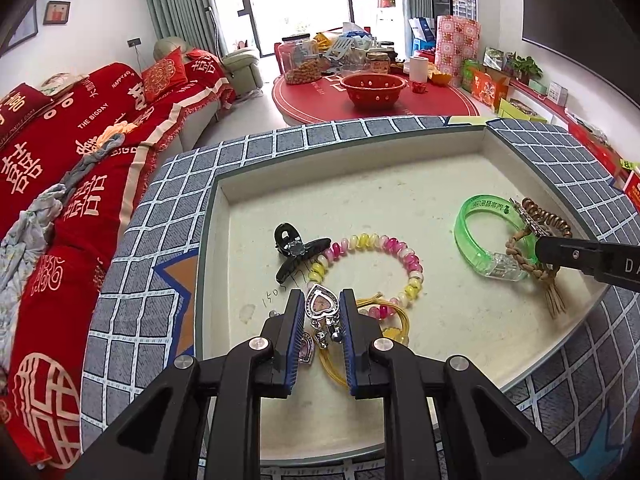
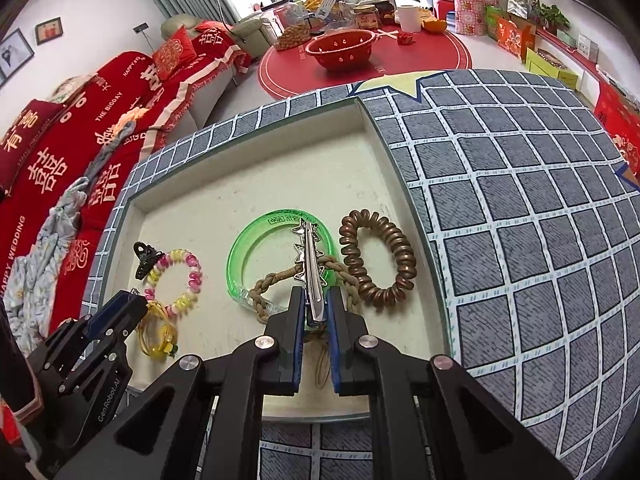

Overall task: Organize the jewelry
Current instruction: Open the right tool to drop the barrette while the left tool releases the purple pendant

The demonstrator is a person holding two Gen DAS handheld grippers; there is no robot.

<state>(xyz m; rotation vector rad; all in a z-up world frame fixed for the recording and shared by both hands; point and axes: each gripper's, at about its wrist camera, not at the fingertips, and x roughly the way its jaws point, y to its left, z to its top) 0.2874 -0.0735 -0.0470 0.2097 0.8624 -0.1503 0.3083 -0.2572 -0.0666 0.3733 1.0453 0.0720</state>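
- Claws are each carrying one piece over the shallow cream tray (image 1: 224, 216), which is sitting on the grid-patterned counter (image 2: 520, 208).
- Left claw (image 1: 320, 300) is pinching a silver heart-shaped charm piece (image 1: 319, 303) between its blue pads, jaws nearly closed; small dangles are hanging below the heart toward the camera.
- Right claw (image 2: 313, 300) is clamping a long silver star hair clip (image 2: 308, 264) at its near end, jaws narrowed to the clip's thickness.
- Clip's long axis is running near-to-far, straight out from the claw, and is lying over the green bangle (image 2: 280, 256) and the braided tan cord (image 2: 276, 284); I cannot tell whether it is touching them or hanging just above.
- Brown spiral hair tie (image 2: 376, 258) is sitting just right of the bangle, close to the tray's right wall.
- Black claw clip (image 1: 296, 250), pink-and-yellow bead bracelet (image 1: 372, 272) and yellow elastic (image 1: 372, 320) are crowding the near-left region, directly beyond and right of the left claw.
- Judgement: open room is lying in the far half of the tray and down its centre strip; near and right edges are tight.
- Judgement: right claw is nearer the bangle cluster, left claw nearer the bracelet cluster, so each set-down is likely staying on its own side.
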